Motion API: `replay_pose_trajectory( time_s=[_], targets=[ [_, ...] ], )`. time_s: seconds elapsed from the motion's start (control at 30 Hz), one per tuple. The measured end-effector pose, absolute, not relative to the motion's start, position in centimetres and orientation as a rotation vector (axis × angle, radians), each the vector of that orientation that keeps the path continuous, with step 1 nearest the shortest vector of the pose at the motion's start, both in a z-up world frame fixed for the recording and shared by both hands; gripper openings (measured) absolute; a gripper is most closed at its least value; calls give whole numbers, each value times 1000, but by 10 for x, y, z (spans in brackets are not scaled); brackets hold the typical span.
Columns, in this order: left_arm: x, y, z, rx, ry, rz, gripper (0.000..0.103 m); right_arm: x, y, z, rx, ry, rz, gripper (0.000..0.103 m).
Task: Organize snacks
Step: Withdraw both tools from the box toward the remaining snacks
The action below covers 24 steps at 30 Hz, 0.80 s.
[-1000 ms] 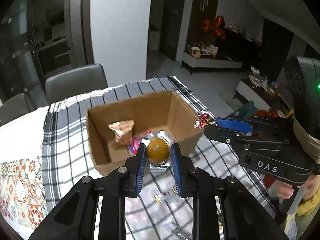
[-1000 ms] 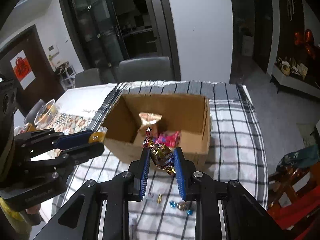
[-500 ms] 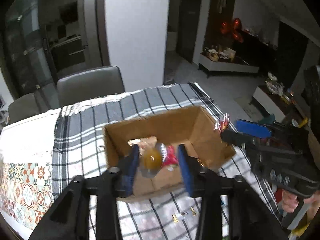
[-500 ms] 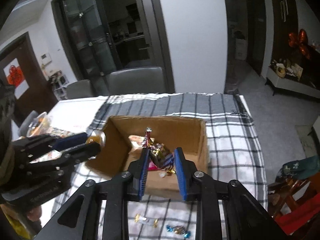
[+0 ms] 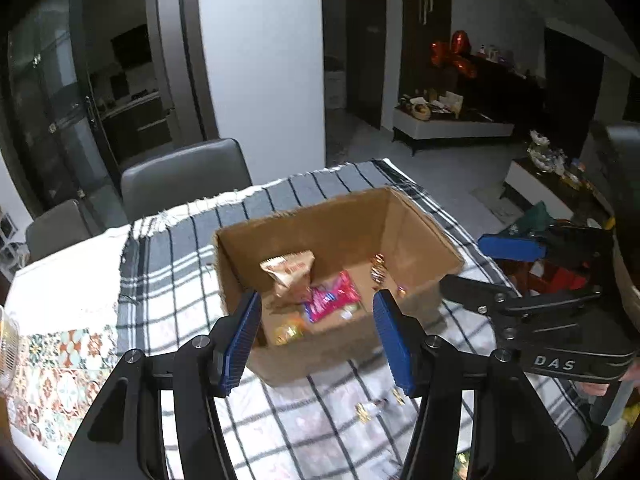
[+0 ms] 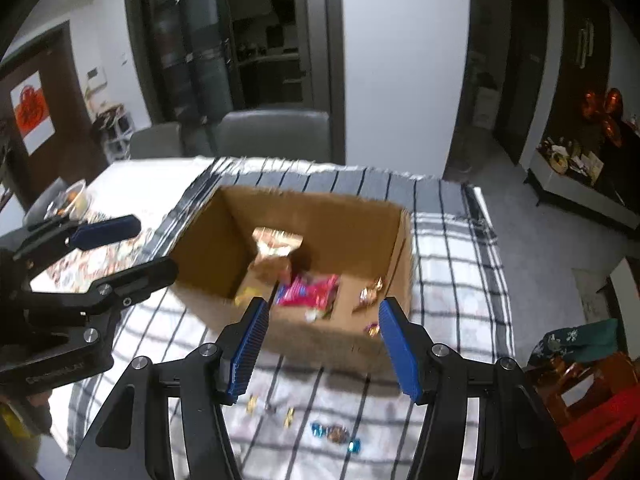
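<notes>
We see a table covered with a gray and white checked cloth [image 5: 176, 280]. An open cardboard box [image 5: 340, 228] sits on the cloth, and two gray chairs [image 5: 184, 176] stand behind the table. Our left tongs [image 5: 316, 336] hang over the near edge of the box. Their blue pads have just been opening, they now stand wide apart, and nothing is between them. Our right tongs [image 6: 322, 342] hang over the near edge too. Their pads have also just been opening, they are wide apart, and they hold nothing. Inside the box lie the snacks. A tan snack bag [image 5: 290, 274] leans near the back. A pink packet [image 5: 332, 296] lies flat beside it. A round gold candy [image 5: 286, 332] rests in the near left corner of the box. A shiny wrapped candy [image 6: 370, 290] lies near the right wall. On the cloth in front of the box, outside it, lie a few small candies. One has blue ends [image 6: 336, 436], and tiny gold ones [image 6: 270, 406] lie just beside it.
</notes>
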<state>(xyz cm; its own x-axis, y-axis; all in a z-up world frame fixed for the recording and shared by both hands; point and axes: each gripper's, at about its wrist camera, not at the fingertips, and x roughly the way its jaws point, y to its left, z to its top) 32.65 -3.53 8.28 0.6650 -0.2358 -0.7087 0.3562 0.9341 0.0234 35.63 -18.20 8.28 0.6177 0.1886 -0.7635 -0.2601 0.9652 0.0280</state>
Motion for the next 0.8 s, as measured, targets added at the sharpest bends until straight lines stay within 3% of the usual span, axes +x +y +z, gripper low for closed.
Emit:
replay_pose_trajectory(
  time_s=[0.8],
  targets=[
    [246, -68, 42, 381, 670, -469, 57, 298, -193, 39, -102, 962, 335, 58]
  ],
)
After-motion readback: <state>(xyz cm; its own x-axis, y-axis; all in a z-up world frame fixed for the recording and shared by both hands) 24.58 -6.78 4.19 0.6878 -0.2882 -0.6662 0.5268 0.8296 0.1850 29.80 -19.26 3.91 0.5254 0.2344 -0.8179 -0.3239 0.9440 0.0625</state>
